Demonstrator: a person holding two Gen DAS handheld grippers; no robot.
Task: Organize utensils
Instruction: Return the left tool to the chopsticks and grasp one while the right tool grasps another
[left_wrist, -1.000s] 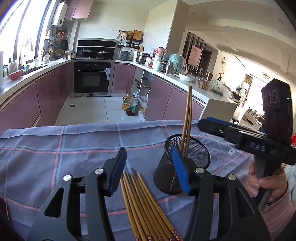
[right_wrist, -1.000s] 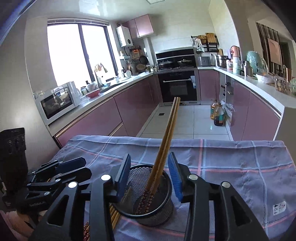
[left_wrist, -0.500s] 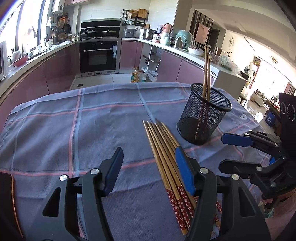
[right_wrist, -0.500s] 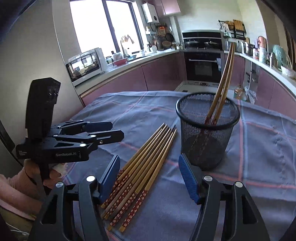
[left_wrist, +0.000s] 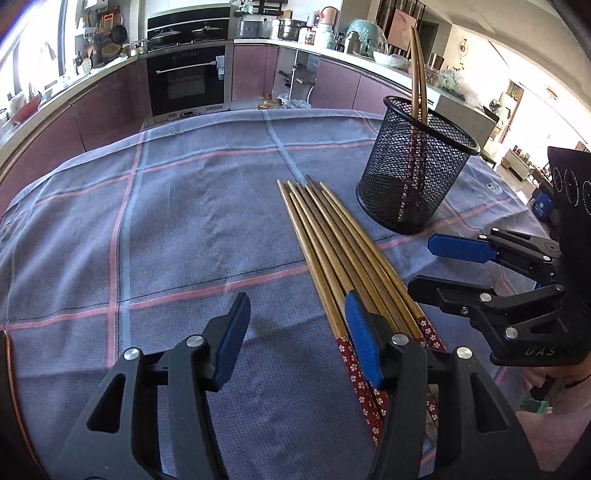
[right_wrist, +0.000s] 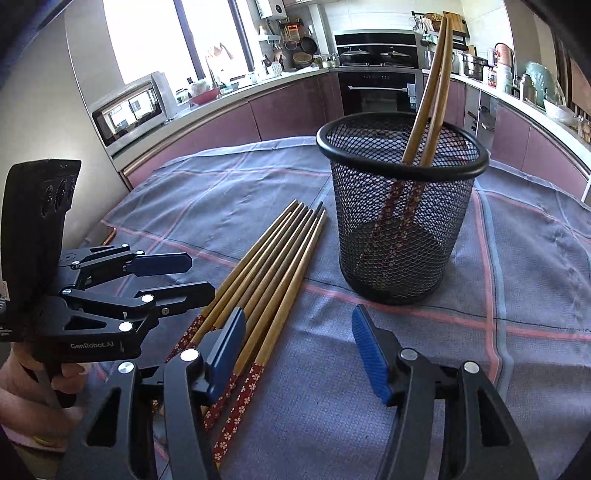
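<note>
Sunlit kitchen: mauve cabinets (right_wrist: 288, 110), black oven (left_wrist: 186, 79), window (right_wrist: 177, 33).

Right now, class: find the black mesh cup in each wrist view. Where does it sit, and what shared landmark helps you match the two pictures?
Left wrist view: mesh cup upper right, two chopsticks standing in it.
Right wrist view: mesh cup right of centre, filling the middle.
Shared landmark: the row of loose chopsticks lying on the cloth beside it.

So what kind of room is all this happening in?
A home kitchen, most likely. A built-in oven sits under pots on a cooktop, a microwave stands on the long counter by the window, and purple cabinets line the walls.
</note>
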